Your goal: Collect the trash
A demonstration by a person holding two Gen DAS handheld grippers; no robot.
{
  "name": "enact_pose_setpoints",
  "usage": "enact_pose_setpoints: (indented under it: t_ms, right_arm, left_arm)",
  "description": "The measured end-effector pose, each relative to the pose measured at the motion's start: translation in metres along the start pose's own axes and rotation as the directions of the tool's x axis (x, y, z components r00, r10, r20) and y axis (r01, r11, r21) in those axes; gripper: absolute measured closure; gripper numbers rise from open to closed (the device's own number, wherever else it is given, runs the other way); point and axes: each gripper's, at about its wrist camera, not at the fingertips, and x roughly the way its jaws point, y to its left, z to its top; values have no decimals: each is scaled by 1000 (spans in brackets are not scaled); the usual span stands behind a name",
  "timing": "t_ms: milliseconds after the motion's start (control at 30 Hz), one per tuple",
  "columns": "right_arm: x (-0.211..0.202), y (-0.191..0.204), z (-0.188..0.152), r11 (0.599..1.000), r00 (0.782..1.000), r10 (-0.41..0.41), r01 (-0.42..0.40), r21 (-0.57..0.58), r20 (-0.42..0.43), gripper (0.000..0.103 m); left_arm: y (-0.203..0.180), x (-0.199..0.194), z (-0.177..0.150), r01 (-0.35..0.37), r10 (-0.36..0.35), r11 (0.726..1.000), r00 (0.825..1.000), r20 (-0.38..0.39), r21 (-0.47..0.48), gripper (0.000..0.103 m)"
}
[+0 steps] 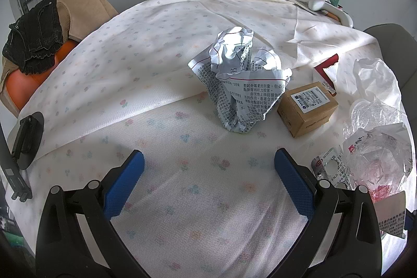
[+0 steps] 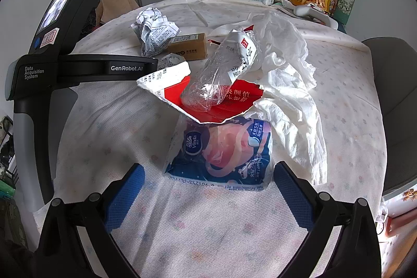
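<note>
Here the left claw [image 1: 208,181] hangs low over the counter [image 1: 130,64] with its blue pads spread wide and nothing between them. The crumpled paper ball [image 1: 238,80] sits at the centre of the left view, straight ahead of that claw and apart from it, with a small cardboard box [image 1: 307,108] just beside it to the right. At the right edge of that view lie a blister pack [image 1: 331,168] and some clear wrapping [image 1: 375,147].

In the right view, the right claw [image 2: 208,189] is likewise wide open and holds nothing. A blue tissue wrapper [image 2: 221,150] lies just ahead of it, its near edge level with the pad tips. Above that in the frame sits a torn red carton [image 2: 219,103] with a crushed plastic bottle [image 2: 221,69] on it, and white crumpled paper [image 2: 289,74] spreads to the right.
</note>
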Motion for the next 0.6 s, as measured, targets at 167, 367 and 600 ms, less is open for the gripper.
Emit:
enact_pose_setpoints:
  t_ms: [167,367,600]
  right_arm:
    - [-1,0,-1,1000,1000,0,0,0,0,6]
    - [-1,0,-1,1000,1000,0,0,0,0,6]
    - [-1,0,-1,1000,1000,0,0,0,0,6]
  left_arm:
    - [0,0,0,0,0,1000,1000,0,0,4]
    - [1,0,0,0,0,1000,1000,0,0,4]
    - [1,0,0,0,0,1000,1000,0,0,4]
